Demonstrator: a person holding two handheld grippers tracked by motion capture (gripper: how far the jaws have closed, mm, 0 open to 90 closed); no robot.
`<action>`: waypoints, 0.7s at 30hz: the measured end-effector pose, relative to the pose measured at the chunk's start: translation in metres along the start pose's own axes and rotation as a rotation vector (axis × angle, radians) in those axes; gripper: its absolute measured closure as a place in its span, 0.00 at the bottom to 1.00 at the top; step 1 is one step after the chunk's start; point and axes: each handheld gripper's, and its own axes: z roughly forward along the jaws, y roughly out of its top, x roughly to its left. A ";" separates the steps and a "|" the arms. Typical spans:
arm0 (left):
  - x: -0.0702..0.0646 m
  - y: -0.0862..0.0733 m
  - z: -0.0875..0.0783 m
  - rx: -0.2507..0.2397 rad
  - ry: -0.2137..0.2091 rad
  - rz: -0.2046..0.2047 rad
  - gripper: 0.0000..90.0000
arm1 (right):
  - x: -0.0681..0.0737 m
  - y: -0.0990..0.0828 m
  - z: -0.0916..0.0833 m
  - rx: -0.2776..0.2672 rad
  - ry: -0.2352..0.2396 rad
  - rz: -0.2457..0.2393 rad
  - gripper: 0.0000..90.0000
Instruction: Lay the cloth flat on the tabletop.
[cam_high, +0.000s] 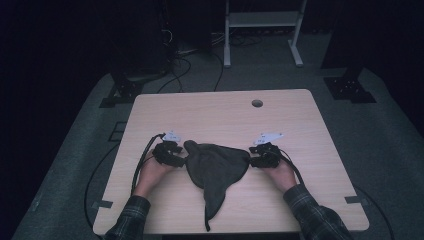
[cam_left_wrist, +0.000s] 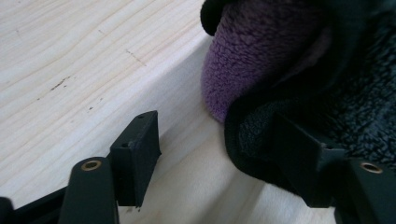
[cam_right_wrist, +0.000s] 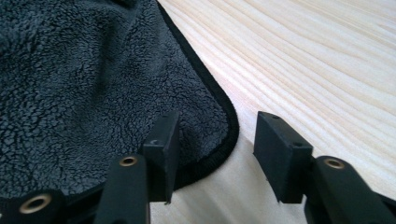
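A dark grey fleece cloth (cam_high: 215, 167) lies crumpled on the wooden table (cam_high: 225, 107), with a narrow tail reaching toward the near edge. My left gripper (cam_high: 177, 159) sits at the cloth's left end. In the left gripper view its jaws (cam_left_wrist: 215, 135) stand open; the right jaw rests over the cloth's black hem (cam_left_wrist: 355, 107), and a folded-over purple side (cam_left_wrist: 252, 56) shows. My right gripper (cam_high: 255, 160) is at the cloth's right corner. In the right gripper view, the jaws (cam_right_wrist: 217, 128) are open astride the rounded corner of the cloth (cam_right_wrist: 93, 79), not pressing on it.
A round cable hole (cam_high: 257, 103) sits near the table's far edge. Behind the table, on the dark floor, stand a white frame (cam_high: 262, 30) and loose cables (cam_high: 190, 65). Bare wood lies beyond and beside the cloth.
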 end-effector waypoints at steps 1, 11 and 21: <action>-0.001 0.000 0.000 -0.001 -0.007 0.006 0.42 | 0.000 0.000 0.000 0.001 0.001 0.000 0.58; -0.006 0.002 -0.001 0.024 -0.064 0.007 0.89 | 0.006 0.002 -0.001 0.010 0.043 0.001 0.88; 0.011 -0.004 -0.036 -0.038 0.049 -0.024 0.91 | -0.006 0.001 -0.013 0.006 0.009 0.038 0.94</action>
